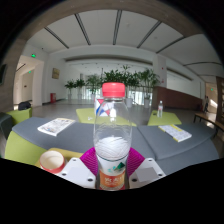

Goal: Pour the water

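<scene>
A clear plastic water bottle [112, 130] with a red cap [114, 90] and an orange label near its base stands upright between my fingers. My gripper [112, 172] is shut on the bottle's lower part. The magenta pads [89, 160] press against it on both sides. The bottle's base is hidden between the fingers, so I cannot tell whether it rests on the grey table [150, 140]. A round cream and pink cup [50, 160] sits on the table just left of the left finger.
A booklet [57, 126] lies on the table at the far left and some papers [175, 132] at the far right. A small bottle [160, 108] stands at the far right edge. Yellow-green seats [20, 148] ring the table. Potted plants [120, 78] stand beyond.
</scene>
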Available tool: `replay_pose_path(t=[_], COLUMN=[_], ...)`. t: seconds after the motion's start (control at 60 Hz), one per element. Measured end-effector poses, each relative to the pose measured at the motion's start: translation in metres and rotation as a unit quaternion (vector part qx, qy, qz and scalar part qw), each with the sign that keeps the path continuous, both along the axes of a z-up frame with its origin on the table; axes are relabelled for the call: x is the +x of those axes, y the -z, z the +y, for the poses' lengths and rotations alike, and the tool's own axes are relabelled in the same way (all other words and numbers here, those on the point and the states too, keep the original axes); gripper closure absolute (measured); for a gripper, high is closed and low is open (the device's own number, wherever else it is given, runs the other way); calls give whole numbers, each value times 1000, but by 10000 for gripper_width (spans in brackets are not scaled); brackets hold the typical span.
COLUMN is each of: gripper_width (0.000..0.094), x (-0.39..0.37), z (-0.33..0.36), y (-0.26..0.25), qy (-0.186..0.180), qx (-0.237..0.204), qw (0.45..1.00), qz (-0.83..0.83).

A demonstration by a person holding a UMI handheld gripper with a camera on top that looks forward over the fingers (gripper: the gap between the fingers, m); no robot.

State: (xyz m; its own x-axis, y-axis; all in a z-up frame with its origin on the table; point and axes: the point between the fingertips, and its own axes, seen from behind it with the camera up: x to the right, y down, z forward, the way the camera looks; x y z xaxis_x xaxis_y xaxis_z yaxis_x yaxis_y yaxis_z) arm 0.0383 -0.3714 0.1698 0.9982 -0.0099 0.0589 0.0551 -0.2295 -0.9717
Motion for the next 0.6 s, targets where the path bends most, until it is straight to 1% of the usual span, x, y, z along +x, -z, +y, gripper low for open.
replay_pose_path(t=[0.017,0.067,0.1,0.117,0.133,0.15,0.167,0.183,0.2,0.217,0.283,0.35,0.367,0.433,0.45,0.467,0.483,0.533,0.6], gripper_width=[614,615,611,603,596,588,591,542,552,525,441,369,334,57,75,112,117,72,81], x=[17,30,35,24,23,23,25,30,27,27,24,31,32,32,32,33,33,31,22], z=[3,1,0,0,-4,-3,-5,-6,-9,-3,-9,-8,-10,-21,-25,-29,-33,-46,-69], y=[11,30,43,46,54,44,45,45,49,36,45,49,49,43,42,40,38,28,14], qy=[-1,-3,-3,-2,-3,-6,-6,-6,-5,-6,-5,3,7,20,22,27,31,38,41], qx=[-2,-13,-20,-26,-25,2,7,2,3,9,5,-22,-29,-37,-40,-43,-47,-55,-58], qw=[1000,1000,1000,1000,1000,1000,1000,1000,1000,1000,1000,1000,999,999,999,999,998,998,997], qz=[4,8,12,14,14,15,14,15,17,19,18,21,22,22,20,17,15,5,-8])
